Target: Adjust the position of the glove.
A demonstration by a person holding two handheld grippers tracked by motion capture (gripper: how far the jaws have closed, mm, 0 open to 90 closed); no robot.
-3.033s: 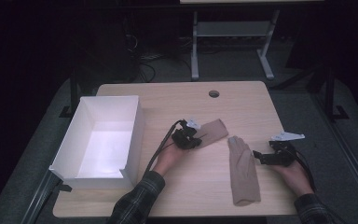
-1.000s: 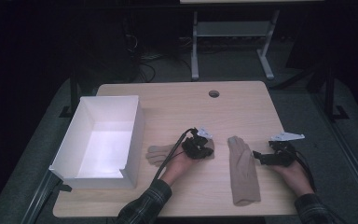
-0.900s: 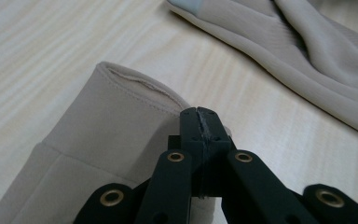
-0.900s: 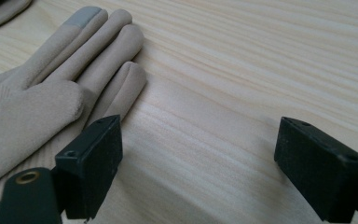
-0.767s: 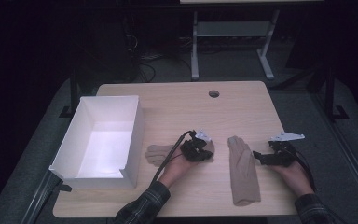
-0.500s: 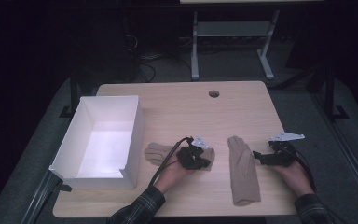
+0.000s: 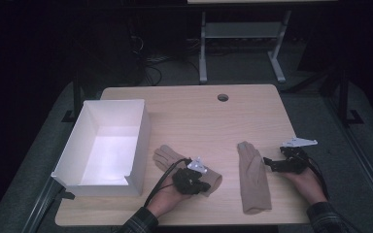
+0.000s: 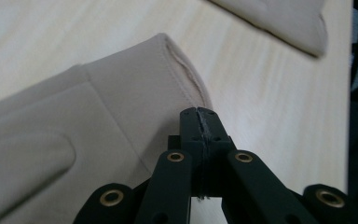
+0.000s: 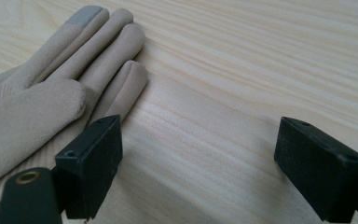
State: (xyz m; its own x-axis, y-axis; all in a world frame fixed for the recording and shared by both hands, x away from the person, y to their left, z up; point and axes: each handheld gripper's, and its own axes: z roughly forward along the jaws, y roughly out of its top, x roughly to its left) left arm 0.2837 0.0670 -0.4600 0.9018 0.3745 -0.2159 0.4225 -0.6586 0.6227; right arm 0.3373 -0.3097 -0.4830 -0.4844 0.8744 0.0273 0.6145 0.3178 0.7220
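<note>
- A white box (image 7: pixel 102 143) stands open at the table's (image 7: pixel 199 116) left side.
- Just right of it lies a beige glove (image 7: pixel 184 165), fingers toward the box.
- The left gripper (image 7: pixel 196 182) has its jaws clamped together on that glove's cuff edge.
- A second glove (image 7: pixel 252 177) lies flat farther right.
- The right gripper (image 7: pixel 274 164) rests beside it, jaws wide apart and empty.

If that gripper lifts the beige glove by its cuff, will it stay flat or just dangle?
Probably dangle: the glove is soft fabric, lying limp and creased on the table. It looks light, so the shut left gripper at its cuff should drag it easily. The knit surface seems unlikely to slip.
</note>
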